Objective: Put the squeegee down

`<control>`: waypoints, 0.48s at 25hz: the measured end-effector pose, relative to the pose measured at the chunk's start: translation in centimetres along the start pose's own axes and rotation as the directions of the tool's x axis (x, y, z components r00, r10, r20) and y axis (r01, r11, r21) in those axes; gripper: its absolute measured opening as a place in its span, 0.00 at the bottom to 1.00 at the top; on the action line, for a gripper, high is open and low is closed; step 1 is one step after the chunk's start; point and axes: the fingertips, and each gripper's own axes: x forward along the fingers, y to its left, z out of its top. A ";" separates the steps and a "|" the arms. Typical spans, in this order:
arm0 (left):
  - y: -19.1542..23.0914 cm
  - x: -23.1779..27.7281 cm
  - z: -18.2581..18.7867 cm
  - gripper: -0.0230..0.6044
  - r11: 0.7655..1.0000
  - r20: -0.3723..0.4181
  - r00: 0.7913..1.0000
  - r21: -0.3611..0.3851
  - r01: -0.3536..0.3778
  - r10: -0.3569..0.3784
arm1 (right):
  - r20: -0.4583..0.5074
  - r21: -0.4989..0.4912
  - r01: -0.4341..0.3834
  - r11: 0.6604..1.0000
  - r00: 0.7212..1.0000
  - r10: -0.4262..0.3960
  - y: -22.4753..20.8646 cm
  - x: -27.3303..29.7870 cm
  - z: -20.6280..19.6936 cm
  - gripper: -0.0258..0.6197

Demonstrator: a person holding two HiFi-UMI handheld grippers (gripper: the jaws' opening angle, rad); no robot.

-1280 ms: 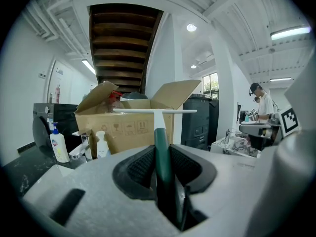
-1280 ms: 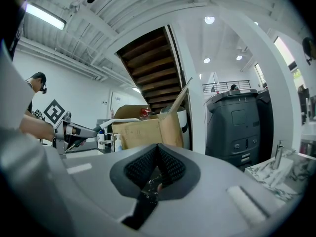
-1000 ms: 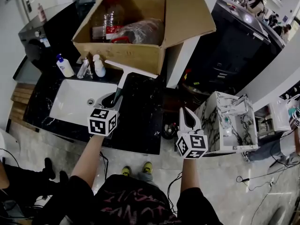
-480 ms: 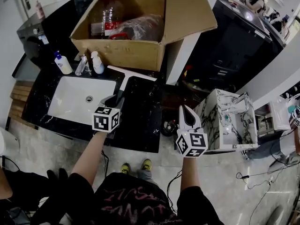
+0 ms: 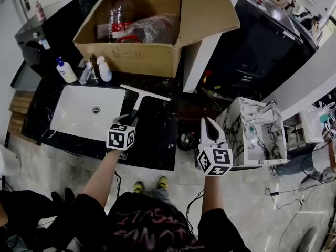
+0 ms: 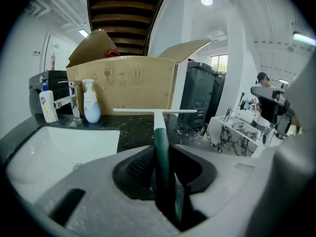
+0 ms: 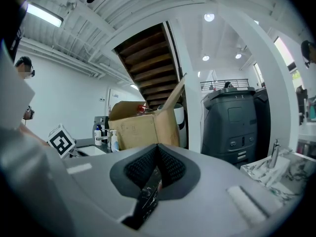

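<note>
The squeegee (image 5: 143, 94) has a long white blade and a dark green handle (image 6: 162, 157). My left gripper (image 5: 129, 121) is shut on that handle, pads pressing it from both sides. The blade (image 6: 154, 111) points away from me, low over the black marble counter (image 5: 157, 138), just right of the white sink (image 5: 86, 112). I cannot tell whether the blade touches the counter. My right gripper (image 5: 209, 132) hangs off the counter's right end, shut, its pads (image 7: 170, 166) meeting with nothing between them.
An open cardboard box (image 5: 131, 59) with bottles and a plastic bag stands behind the squeegee. Two pump bottles (image 5: 65, 71) (image 5: 103, 70) flank the faucet (image 5: 86, 72) behind the sink. A white marble-patterned box (image 5: 257, 133) sits at the right, with a dark bin (image 7: 237, 122) beyond.
My left gripper has sunk toward the counter with the squeegee, tipping its blade lower. The right gripper has stayed where it was.
</note>
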 end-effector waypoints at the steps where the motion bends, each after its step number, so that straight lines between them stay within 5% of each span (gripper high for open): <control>1: -0.1 0.2 -0.2 0.19 1.000 -0.005 1.000 -0.006 0.002 -0.003 | -0.002 0.002 0.001 1.000 1.000 -0.001 -0.1 0.0 -0.1 0.06; 12: -0.2 1.3 -2.7 0.20 1.000 -0.083 0.997 -0.024 -0.003 0.001 | -0.010 0.020 0.007 1.000 1.000 -0.007 -1.0 0.2 -0.5 0.06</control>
